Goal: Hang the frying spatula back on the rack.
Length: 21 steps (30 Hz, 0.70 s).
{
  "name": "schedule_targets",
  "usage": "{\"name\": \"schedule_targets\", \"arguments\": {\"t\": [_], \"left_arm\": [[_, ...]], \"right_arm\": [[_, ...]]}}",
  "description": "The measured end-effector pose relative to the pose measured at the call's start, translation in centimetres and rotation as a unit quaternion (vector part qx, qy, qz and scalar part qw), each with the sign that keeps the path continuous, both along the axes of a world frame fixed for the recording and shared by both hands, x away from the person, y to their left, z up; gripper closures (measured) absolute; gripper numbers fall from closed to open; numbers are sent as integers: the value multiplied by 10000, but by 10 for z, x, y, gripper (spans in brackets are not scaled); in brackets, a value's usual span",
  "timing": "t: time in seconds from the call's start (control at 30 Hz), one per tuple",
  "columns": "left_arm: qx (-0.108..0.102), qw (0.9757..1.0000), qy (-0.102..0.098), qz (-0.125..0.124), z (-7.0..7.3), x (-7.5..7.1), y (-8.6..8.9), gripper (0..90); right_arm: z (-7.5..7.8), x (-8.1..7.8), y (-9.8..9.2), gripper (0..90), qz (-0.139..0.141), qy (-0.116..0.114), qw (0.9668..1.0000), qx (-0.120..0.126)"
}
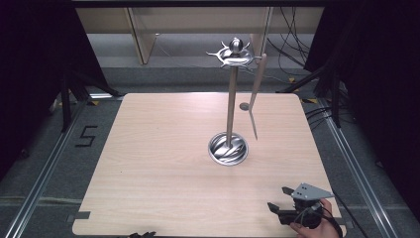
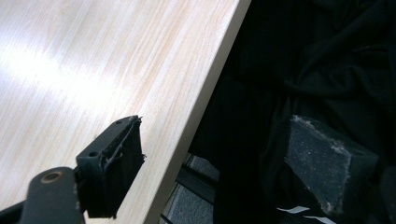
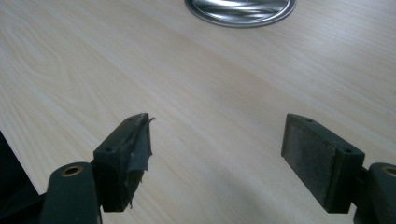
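- Nearest to us in the high view, the right black two-jaw gripper (image 1: pixel 277 198) sits at the near right corner of the pale wooden table (image 1: pixel 148 163), held by a hand (image 1: pixel 319 225) that comes in from the bottom edge, with its grey three-cornered plate on top.
- In the right gripper view we see its jaws spread wide apart with bare tabletop between them; they hold nothing.
- The left black two-jaw gripper (image 2: pixel 212 163) hangs over the table's near edge in the left gripper view: one jaw lies over the wood, the other over dark cloth beyond the edge. Its jaws are also wide apart and empty.
- Farther off, near the table's middle, stands a round shiny metal dish base (image 1: pixel 228 148), from which a slim wooden pole (image 1: pixel 231 106) rises upright.
- At the pole's top we see a silver metal ring with spiky hooks and a ball knob (image 1: pixel 235 53).
- A long light wooden utensil (image 1: pixel 257 87) hangs from that ring, on its right side.
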State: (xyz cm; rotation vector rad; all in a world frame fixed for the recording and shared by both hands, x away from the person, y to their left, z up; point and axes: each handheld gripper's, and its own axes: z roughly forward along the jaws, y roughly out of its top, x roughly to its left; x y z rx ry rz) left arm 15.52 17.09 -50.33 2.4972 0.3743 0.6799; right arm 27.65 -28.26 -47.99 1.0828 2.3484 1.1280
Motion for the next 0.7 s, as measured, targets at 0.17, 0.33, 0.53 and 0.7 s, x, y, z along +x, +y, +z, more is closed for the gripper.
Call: {"name": "schedule_targets", "arguments": {"t": [0.17,0.33,0.53,0.7], "left_arm": [[28,10000,1,9,0,0,0,179],[35,9999,-81,56,0,0,0,179],[15,10000,3,1,-1,0,0,179],[33,10000,-21,4,0,0,0,179]], "right_arm": [[-3,-2,2,251,29,16,10000,-87],[-4,-6,4,248,-22,144,9998,-94],[-6,-5,4,247,30,101,9998,-138],[-8,-3,2,246,119,39,9998,-173]]}}
